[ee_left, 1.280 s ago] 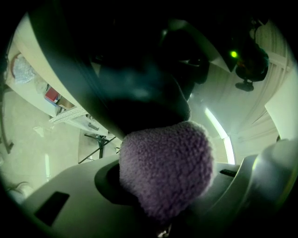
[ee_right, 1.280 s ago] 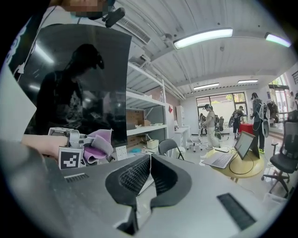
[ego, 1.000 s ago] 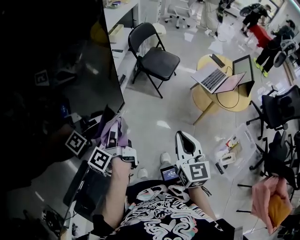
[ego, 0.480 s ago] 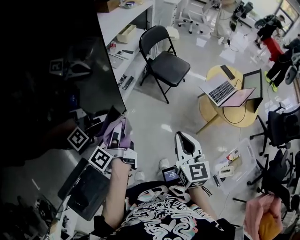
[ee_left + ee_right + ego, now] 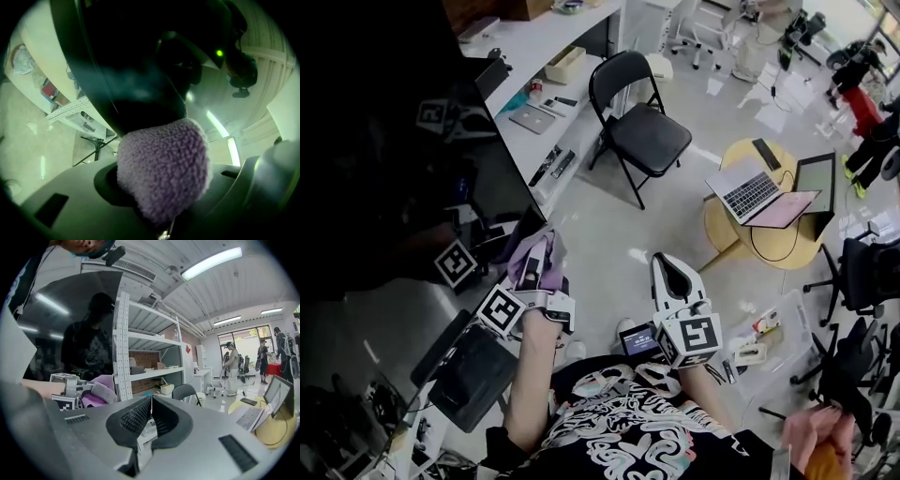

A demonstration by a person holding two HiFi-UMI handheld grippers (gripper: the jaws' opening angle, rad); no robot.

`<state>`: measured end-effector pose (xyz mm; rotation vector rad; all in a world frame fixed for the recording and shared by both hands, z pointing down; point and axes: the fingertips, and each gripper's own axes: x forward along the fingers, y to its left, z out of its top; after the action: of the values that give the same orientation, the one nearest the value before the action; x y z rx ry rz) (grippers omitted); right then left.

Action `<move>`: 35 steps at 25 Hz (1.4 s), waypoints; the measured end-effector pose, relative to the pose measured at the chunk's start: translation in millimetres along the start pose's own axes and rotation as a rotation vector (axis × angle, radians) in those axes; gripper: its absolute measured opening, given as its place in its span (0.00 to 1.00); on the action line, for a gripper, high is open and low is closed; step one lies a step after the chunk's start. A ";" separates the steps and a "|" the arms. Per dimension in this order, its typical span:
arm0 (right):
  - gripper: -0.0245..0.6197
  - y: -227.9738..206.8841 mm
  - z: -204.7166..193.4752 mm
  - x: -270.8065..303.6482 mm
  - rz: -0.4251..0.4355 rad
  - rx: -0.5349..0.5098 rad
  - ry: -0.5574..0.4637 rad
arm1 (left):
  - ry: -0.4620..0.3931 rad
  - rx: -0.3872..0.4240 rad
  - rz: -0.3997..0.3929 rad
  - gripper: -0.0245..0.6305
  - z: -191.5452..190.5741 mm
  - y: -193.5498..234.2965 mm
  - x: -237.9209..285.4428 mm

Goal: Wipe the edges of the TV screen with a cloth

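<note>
Starting nearest the body, the right gripper is held low in front of the torso, its jaws pressed together on nothing and pointed out into the room. The left gripper is carried slightly further forward on a bent forearm, and a purple cloth is clamped in it, bulging out past the jaws. The cloth is set right at the lower corner of the TV screen, and in the left gripper view it appears to be pressed against the dark frame there. From that corner the screen's side edge is seen to run up and away from the left gripper, so the coming stroke is judged to lie along that line, with the left gripper by far the nearer of the two. Beyond the edge, a white table with small items and a black folding chair are seen, well apart from the cloth.
</note>
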<state>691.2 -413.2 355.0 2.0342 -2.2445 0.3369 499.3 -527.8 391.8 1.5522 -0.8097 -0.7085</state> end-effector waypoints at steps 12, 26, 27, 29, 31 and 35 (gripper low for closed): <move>0.08 -22.3 -1.2 8.2 0.039 -0.002 0.007 | 0.006 0.018 -0.068 0.30 -19.2 -4.4 31.7; 0.08 -47.6 10.0 14.9 0.074 -0.092 -0.020 | 0.083 1.254 0.068 0.30 -64.1 -47.2 30.3; 0.08 -47.5 10.8 15.8 0.081 -0.093 -0.024 | 0.074 1.278 0.074 0.30 -64.8 -48.6 29.3; 0.08 -46.7 13.8 15.6 0.090 -0.097 -0.029 | 0.065 1.307 0.080 0.30 -67.6 -51.0 26.1; 0.08 -46.5 17.9 16.4 0.092 -0.104 -0.028 | 0.056 1.329 0.087 0.30 -68.6 -53.8 23.4; 0.08 -46.7 17.5 20.1 0.125 -0.112 -0.047 | 0.024 1.325 0.093 0.30 -66.0 -56.7 21.1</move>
<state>736.7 -440.7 347.0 1.8723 -2.3665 0.1701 571.0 -503.4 344.1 2.6283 -1.4523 0.0215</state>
